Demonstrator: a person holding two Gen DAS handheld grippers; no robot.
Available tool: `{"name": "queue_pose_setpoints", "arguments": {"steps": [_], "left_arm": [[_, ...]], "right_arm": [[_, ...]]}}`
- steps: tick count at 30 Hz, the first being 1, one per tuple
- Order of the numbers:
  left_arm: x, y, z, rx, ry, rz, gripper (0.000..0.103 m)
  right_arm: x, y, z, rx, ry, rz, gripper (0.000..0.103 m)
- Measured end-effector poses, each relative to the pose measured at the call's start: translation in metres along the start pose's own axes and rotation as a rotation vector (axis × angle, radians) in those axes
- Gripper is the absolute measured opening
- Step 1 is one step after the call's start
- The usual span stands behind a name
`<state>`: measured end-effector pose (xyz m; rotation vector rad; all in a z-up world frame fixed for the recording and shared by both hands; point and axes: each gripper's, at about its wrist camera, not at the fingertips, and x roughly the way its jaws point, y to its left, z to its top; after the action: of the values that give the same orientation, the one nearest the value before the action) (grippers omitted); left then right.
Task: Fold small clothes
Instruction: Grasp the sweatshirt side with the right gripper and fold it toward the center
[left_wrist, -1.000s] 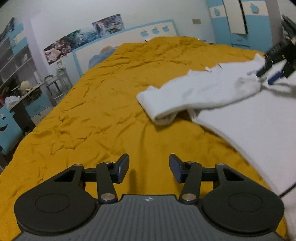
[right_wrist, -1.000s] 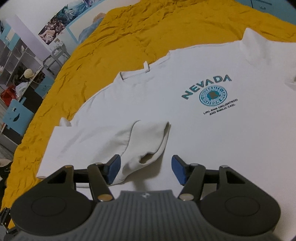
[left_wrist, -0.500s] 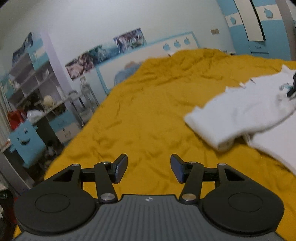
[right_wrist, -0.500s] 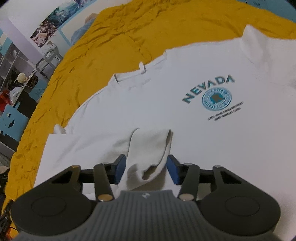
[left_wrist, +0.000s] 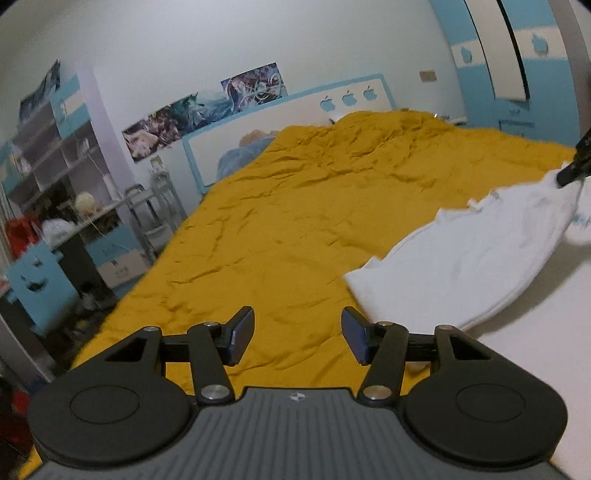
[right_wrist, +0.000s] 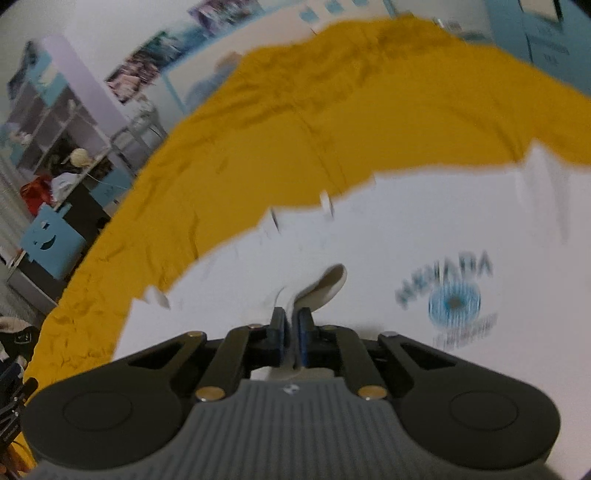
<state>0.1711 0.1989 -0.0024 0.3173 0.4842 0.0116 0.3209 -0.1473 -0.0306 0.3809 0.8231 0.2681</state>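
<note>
A white shirt (right_wrist: 424, 236) with a blue NEVADA print (right_wrist: 447, 284) lies on the yellow bedspread (right_wrist: 295, 122). My right gripper (right_wrist: 291, 332) is shut on the cuff of its folded-in sleeve (right_wrist: 321, 286) and lifts it off the shirt body. In the left wrist view the lifted sleeve (left_wrist: 480, 251) stretches up to the right gripper (left_wrist: 574, 171) at the right edge. My left gripper (left_wrist: 297, 334) is open and empty, low over the bedspread (left_wrist: 295, 229) just left of the shirt's near part (left_wrist: 543, 317).
A white and blue headboard (left_wrist: 295, 122) stands at the far end of the bed. Shelves and a cluttered desk (left_wrist: 62, 206) stand along the left side. A blue wardrobe (left_wrist: 517, 74) stands at the far right.
My right gripper has closed on the sleeve cuff and raised it. My left gripper has swung left and back, away from the shirt, staying open.
</note>
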Motion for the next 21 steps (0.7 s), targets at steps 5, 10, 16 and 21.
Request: {"name": "queue_pose_setpoints", "arguments": {"steps": [5,10,16,21], "left_arm": [[0.008,-0.017,0.008,-0.062,0.040,-0.130,0.067],[0.031,-0.043,0.007,-0.160,0.096,-0.296,0.067],[0.067,-0.079,-0.007,-0.163,0.189,-0.341,0.067],[0.081,-0.093,-0.020,-0.144,0.278,-0.287,0.034]], "right_arm": [[-0.024,0.001,0.036,-0.057,-0.093,0.005,0.002],[-0.049,-0.009,0.070,-0.073,-0.167,0.001,0.002],[-0.061,-0.010,0.103,-0.104,-0.195,0.010,0.002],[-0.068,-0.017,0.115,-0.120,-0.210,0.016,0.002]]}}
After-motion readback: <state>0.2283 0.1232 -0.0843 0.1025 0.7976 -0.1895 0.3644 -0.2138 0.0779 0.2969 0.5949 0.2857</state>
